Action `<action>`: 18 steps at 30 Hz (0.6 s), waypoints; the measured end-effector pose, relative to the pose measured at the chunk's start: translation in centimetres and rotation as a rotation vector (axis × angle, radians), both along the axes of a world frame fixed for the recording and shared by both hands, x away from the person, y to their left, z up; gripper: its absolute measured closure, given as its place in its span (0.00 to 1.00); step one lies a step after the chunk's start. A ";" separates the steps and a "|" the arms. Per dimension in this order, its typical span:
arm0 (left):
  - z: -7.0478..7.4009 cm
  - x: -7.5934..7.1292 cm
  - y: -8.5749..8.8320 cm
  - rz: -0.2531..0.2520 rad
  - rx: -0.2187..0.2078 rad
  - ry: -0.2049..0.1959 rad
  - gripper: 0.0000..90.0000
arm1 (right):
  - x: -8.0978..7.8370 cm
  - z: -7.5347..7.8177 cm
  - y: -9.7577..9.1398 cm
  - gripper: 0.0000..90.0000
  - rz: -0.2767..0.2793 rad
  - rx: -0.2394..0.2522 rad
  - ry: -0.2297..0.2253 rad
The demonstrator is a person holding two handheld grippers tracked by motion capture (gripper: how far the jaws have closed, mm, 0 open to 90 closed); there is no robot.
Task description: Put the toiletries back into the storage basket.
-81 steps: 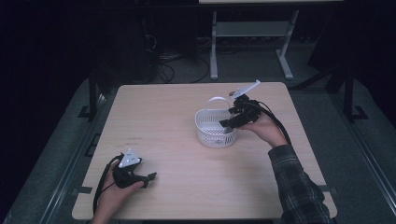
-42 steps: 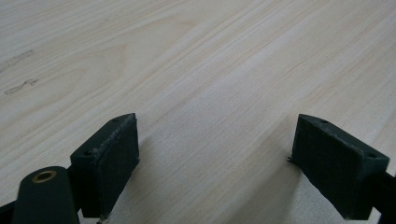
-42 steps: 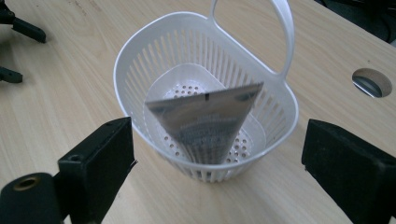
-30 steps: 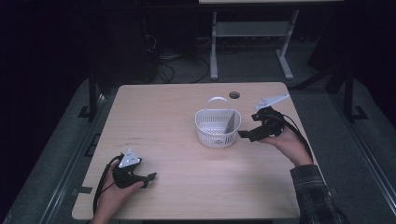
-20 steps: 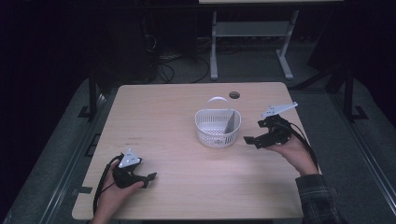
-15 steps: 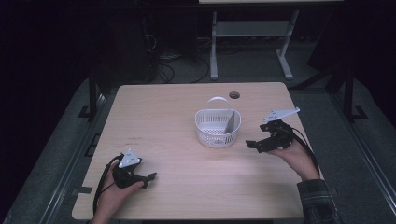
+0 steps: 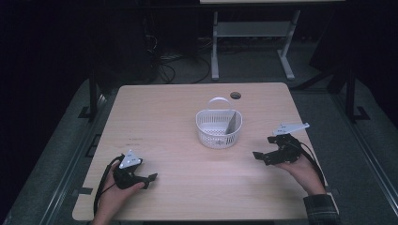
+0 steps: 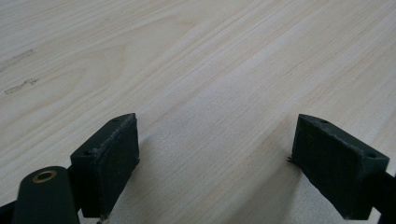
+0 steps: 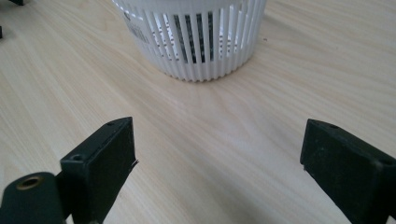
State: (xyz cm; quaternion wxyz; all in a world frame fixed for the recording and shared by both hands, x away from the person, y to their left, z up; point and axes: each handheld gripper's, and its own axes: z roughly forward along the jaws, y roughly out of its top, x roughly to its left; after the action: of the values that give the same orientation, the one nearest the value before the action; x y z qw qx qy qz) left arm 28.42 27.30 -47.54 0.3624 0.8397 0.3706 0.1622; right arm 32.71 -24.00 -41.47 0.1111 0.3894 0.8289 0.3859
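The white slatted plastic basket (image 7: pixel 219 128) with a divider and handle is standing mid-way across the pale wooden bench (image 7: pixel 178 117). The right tongs (image 7: pixel 264 155) are lying low near its right side, gaping and empty. The left tongs (image 7: pixel 149 178) are resting at the near-left corner, likewise parted wide and empty.

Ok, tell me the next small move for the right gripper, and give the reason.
Probably lower the right gripper onto the table and rest it, as the left gripper lies near the front edge. Its jaws stand open with nothing between them, and the white basket sits upright and apart from it, so nothing seems left to carry.
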 end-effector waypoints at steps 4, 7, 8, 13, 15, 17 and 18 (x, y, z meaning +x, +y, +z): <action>0.0 0.0 0.0 0.000 -0.001 0.000 0.15 | -0.7 -0.7 -0.4 0.11 -0.014 0.003 0.008; 0.0 0.0 0.0 0.000 0.000 0.000 0.15 | -1.2 -1.1 -0.7 0.11 -0.023 0.008 0.015; 0.0 0.0 0.0 0.000 0.000 0.000 0.15 | -1.5 -1.3 -0.8 0.11 -0.028 0.007 0.014; 0.0 0.0 0.0 0.001 -0.003 0.002 0.15 | -2.2 -2.1 -1.7 0.11 -0.058 0.013 0.019; 0.0 0.0 0.0 -0.001 0.001 0.002 0.15 | -2.5 -2.4 -2.1 0.11 -0.067 0.013 0.026; 0.0 0.0 0.0 -0.001 0.002 0.002 0.15 | -2.9 -2.9 -2.5 0.11 -0.082 0.009 0.030; 0.0 0.0 0.0 -0.001 0.002 0.002 0.15 | -3.1 -3.1 -2.7 0.11 -0.088 0.006 0.031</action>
State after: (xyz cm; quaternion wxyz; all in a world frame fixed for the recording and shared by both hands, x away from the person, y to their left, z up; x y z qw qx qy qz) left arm 28.38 27.33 -47.53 0.3613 0.8404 0.3702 0.1614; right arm 29.65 -26.68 -44.53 0.1138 0.4319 0.8115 0.3768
